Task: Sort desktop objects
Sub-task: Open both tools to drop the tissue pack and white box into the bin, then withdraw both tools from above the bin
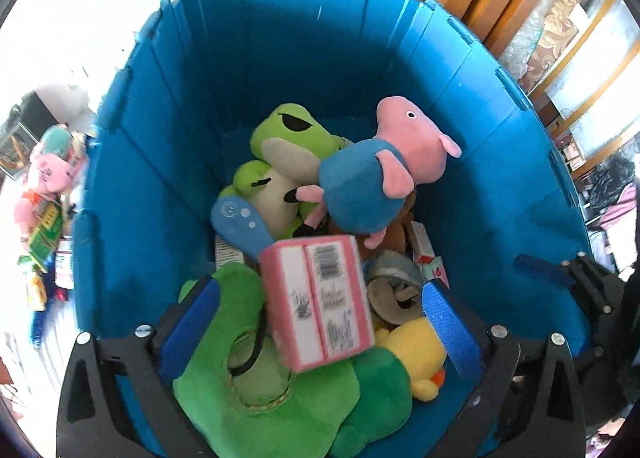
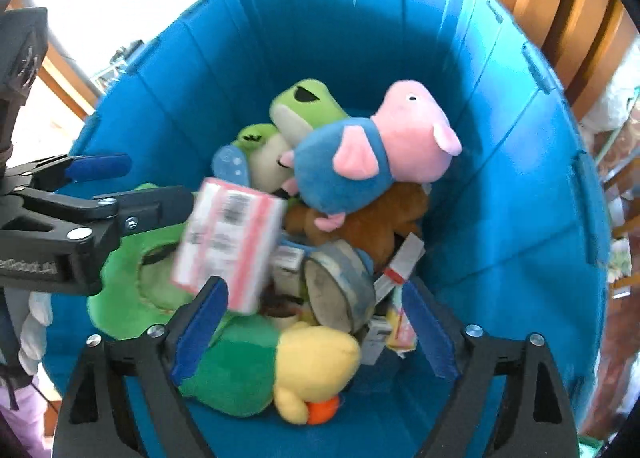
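Deposit step appears to be in hand: the left gripper [image 1: 318, 318] is hanging over the blue bin [image 1: 168, 162] with its fingers spread wide, and the pink box [image 1: 318, 304] is sitting between them, motion-blurred and apparently touching neither pad, so I am judging it released and dropping. In the right wrist view the same pink box [image 2: 230, 244] is showing just off the tip of the left gripper [image 2: 132, 186], above the pile. The right gripper [image 2: 316, 322] is likewise standing released and grasping nothing, its blue pads [image 2: 202, 328] framing the yellow duck plush [image 2: 316, 368] and the tape roll [image 2: 340, 290] directly below. Ahead of both tools, deeper in the bin, the pig plush [image 1: 384, 178] is lying across the green frog plush [image 1: 288, 142]. Outside the bin, to the left of the left tool, more toys [image 1: 48, 186] are lying unsorted. The next move is, in my judgement, calling for lifting both tools out of the bin and reaching toward those remaining items.
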### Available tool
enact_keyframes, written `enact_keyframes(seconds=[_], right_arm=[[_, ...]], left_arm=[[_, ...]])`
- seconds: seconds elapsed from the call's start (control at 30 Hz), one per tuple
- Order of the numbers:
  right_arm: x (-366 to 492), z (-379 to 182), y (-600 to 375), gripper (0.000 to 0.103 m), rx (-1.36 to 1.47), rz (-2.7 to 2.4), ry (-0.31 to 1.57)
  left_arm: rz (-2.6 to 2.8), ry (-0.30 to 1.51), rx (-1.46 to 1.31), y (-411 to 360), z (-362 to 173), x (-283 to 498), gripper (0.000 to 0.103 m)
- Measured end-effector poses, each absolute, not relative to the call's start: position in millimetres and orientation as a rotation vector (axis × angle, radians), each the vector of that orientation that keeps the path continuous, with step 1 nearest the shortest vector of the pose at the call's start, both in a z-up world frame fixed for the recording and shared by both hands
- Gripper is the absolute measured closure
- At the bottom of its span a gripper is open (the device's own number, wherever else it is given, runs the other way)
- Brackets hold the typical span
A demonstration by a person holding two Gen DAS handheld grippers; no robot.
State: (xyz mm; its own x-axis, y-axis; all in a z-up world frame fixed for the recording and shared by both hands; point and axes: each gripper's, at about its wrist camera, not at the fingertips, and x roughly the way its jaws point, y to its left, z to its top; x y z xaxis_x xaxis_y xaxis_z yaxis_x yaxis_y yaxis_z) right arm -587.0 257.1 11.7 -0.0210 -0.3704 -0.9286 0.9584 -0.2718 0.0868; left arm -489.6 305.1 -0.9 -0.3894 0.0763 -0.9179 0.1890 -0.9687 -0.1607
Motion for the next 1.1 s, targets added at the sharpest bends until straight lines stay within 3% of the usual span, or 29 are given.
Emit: enact_keyframes(seconds=[0.13, 0.37, 0.67, 1.1], right_arm=[[-572, 24, 273, 0.002, 1.061, -1.582, 0.733], [-537, 56, 313, 0.001, 0.847, -1.705, 0.7], [-489, 80, 354, 0.0, 0.632, -1.83, 0.56], [-433, 80, 375, 0.0, 0.669, -1.918, 0.509]], left_arm=[[-2.609, 0.35, 1.583, 311, 21, -459, 0.001], [-2.792, 0.215, 1.053, 326, 72, -364, 0.001], [-2.794, 0.195, 0.588, 330, 94, -268, 0.0], [-2.807, 0.137, 0.752, 306, 89, -226, 0.0]])
